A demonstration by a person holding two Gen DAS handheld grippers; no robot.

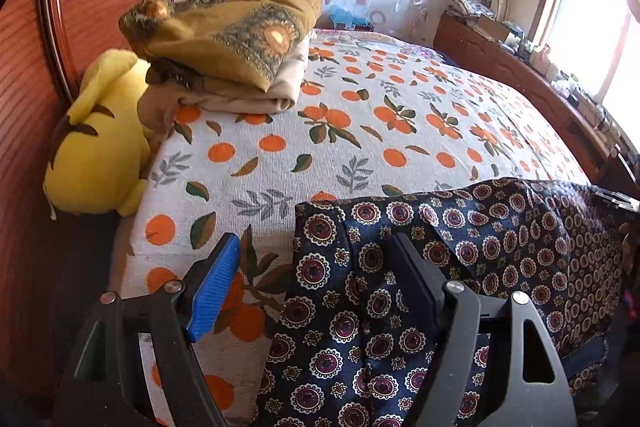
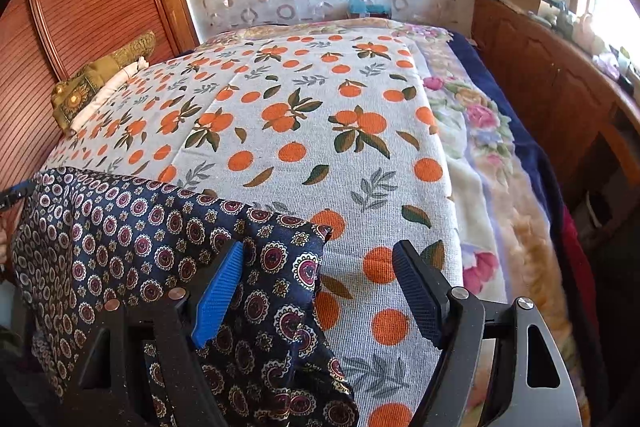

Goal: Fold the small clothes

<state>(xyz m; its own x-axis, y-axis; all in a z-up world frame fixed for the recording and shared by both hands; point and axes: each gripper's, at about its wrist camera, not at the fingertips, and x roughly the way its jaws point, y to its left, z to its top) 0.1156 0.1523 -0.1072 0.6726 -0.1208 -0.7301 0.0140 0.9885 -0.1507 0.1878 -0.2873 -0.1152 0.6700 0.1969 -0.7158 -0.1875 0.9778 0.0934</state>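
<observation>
The dark blue cloth [image 1: 460, 259] with round flowers lay over the near edge of the bed [image 1: 360, 131]. It looked thin, soft and slippery, so the corners seemed the best places to grab. The left gripper [image 1: 316, 283] hung over its left edge with jaws wide open, holding nothing. The right gripper [image 2: 320, 291] hung over its right corner, jaws wide open and empty too
</observation>
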